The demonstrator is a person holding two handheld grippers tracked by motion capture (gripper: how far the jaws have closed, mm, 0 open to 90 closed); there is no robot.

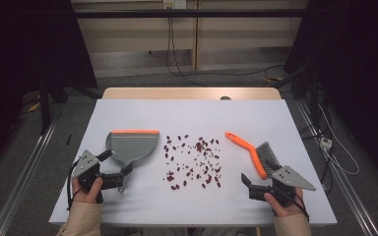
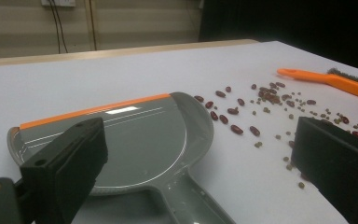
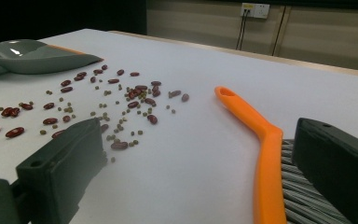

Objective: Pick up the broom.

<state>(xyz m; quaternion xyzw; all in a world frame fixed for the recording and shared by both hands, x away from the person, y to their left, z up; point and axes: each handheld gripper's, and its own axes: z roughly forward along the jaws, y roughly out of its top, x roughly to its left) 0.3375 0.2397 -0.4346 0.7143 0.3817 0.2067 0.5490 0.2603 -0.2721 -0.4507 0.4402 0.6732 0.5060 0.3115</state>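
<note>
Table (image 1: 275, 206): a white top is seen from above, with tools at either side and a spill in the middle.

Dustpan (image 1: 130, 146): a grey pan with an orange front lip is laid flat at the left of the table, its lip turned away from the person and its handle run back toward the left gripper. In the left gripper view the pan (image 2: 135, 140) is shown between the jaws, its handle reaching down to the bottom edge.

Brush (image 1: 256, 153): an orange-handled brush with grey bristles is laid at the right of the table, its handle tip pointed up and left toward the spill, its bristle head just ahead of the right gripper. In the right gripper view the handle (image 3: 256, 135) is seen between the jaws, with the bristles beside the right-hand jaw.

Beans (image 1: 193, 160): dark red beans and smaller greenish grains are scattered on the bare top between dustpan and brush, touched by neither tool.

Left gripper (image 1: 119, 178): held in the left hand (image 1: 86, 192) at the near left edge; its jaws are spread wide on either side of the dustpan handle, and nothing is clamped.

Right gripper (image 1: 250, 186): held in the right hand (image 1: 283, 204) at the near right edge; its jaws are parted wide at the bristle end of the brush, and nothing is gripped.
</note>
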